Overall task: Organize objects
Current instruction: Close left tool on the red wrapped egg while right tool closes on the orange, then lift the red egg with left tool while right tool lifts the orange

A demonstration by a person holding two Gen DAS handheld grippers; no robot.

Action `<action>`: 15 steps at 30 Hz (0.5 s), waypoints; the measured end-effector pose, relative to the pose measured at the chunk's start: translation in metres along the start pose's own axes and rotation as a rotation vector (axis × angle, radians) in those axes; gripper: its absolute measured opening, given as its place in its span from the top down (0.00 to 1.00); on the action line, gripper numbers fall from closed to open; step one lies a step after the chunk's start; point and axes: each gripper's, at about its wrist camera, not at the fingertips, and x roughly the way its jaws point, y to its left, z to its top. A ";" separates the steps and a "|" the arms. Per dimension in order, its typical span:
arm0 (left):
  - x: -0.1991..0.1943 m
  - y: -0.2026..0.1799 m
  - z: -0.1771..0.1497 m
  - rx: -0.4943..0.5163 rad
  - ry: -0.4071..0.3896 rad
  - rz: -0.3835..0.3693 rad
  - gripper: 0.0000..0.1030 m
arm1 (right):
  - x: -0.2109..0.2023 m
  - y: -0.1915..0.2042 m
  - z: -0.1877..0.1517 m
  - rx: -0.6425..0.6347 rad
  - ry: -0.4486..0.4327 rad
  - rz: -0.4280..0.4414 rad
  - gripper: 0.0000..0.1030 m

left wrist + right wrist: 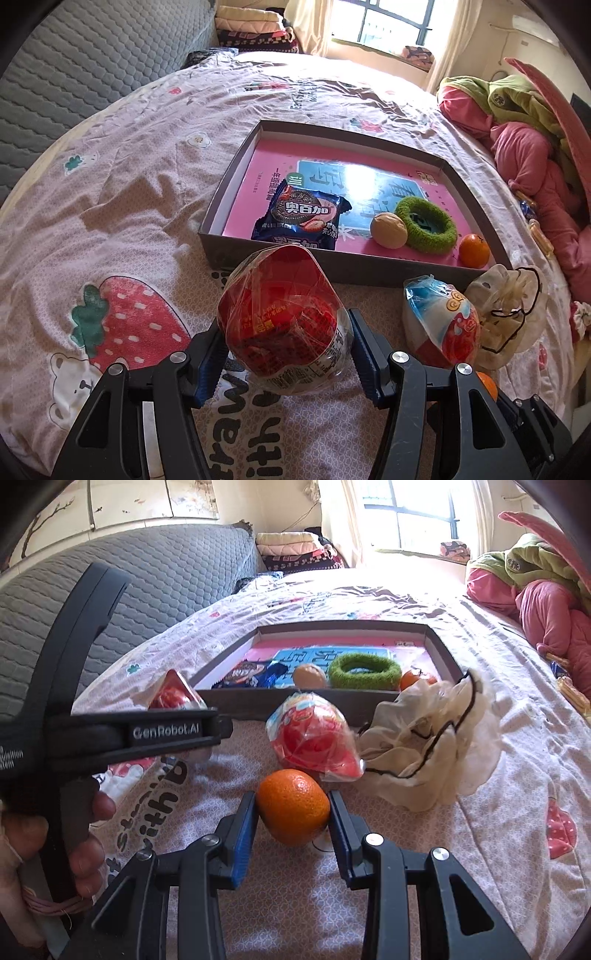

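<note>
Blue pads (pixel 245 834) of the right gripper (pixel 292 823) are pressed on an orange (pixel 292 805); a red snack (pixel 282 325) is clamped by the left gripper (pixel 284 354) — both lifted off the sheet (pixel 110 184), presumably for carrying to the tray (pixel 332 266) just beyond, where others are already gathered.

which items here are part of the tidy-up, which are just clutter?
In the job:
- red snack pack, held in left hand-held gripper
- orange, held in right hand-held gripper
- box
- blue and red snack pack
- mesh pouch

Lying about:
- pink clothes
- folded blankets
</note>
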 end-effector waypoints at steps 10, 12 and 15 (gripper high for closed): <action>-0.035 -0.011 -0.004 0.038 -0.057 -0.005 0.39 | -0.026 0.002 0.007 0.003 -0.062 -0.021 0.63; -0.041 -0.012 -0.005 0.045 -0.067 -0.002 0.39 | -0.031 0.002 0.008 0.005 -0.073 -0.025 0.63; -0.049 -0.013 -0.005 0.051 -0.081 -0.005 0.39 | -0.040 0.002 0.010 0.007 -0.088 -0.030 0.63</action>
